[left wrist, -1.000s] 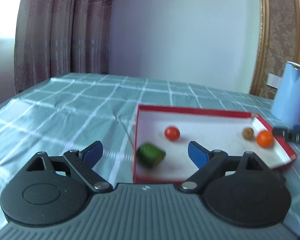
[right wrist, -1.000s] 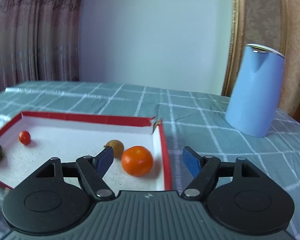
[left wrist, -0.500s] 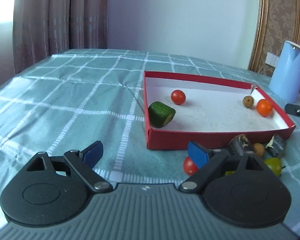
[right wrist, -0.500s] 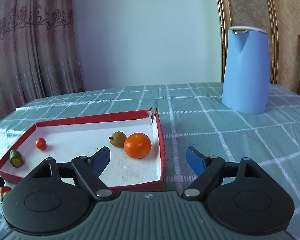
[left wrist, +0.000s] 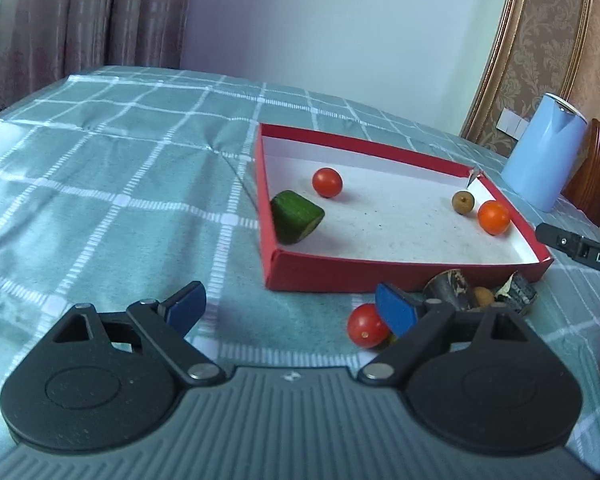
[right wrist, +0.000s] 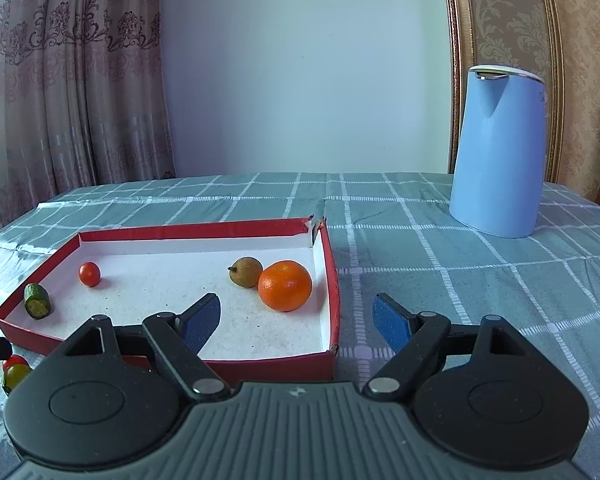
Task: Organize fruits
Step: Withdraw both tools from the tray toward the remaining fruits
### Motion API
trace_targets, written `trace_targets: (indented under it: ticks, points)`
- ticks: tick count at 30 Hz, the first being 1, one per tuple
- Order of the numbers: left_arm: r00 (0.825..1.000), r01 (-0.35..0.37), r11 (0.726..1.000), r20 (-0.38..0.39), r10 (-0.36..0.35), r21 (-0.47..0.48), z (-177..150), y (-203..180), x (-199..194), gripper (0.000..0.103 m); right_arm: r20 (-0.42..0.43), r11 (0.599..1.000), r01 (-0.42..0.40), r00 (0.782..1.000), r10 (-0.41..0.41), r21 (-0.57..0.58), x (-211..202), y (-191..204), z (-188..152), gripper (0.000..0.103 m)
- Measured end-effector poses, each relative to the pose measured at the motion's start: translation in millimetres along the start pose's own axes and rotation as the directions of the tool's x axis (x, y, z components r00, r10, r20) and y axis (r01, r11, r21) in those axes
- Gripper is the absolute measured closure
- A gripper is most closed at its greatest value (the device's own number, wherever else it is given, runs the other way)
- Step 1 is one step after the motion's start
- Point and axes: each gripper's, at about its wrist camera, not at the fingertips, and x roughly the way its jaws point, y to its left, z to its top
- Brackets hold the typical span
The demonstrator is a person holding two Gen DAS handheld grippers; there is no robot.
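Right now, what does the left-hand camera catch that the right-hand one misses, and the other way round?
Only the left view shows two dark cylindrical pieces and a small brown fruit lying outside the red box's near wall, plus the left gripper, jaws open and empty.

Only the right view shows a yellow-green fruit and the right gripper, jaws open and empty.

Both show the red box, its cucumber piece, tomato, brown fruit and orange, a loose tomato outside, and the blue kettle.

The left gripper (left wrist: 291, 307) gapes wide over the checked cloth (left wrist: 100, 184); a red tray (left wrist: 380, 270) beyond holds a cucumber piece (left wrist: 296, 218).
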Motion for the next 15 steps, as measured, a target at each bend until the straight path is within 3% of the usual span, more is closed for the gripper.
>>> trace_targets:
  ticks: [5, 13, 15]
  points:
    - [0.997, 0.067, 0.998, -0.025, -0.067, 0.017, 0.3, -11.6, 5.5, 0.012, 0.001, 1.000, -0.001, 1.000, 0.001, -0.002, -0.5, -0.4, 0.1, 0.020]
    - [0.999, 0.015, 0.999, -0.037, -0.013, 0.049, -0.6, -1.8, 1.5, 0.012, 0.008, 1.000, -0.001, 1.000, 0.001, -0.002, -1.3, 0.4, 0.3, 0.019]
    - [0.998, 0.033, 0.998, -0.049, -0.030, 0.060, -1.1, 3.2, -2.1, 0.011, 0.007, 1.000, -0.001, 1.000, 0.001, -0.003, -1.1, 0.9, 0.3, 0.020]
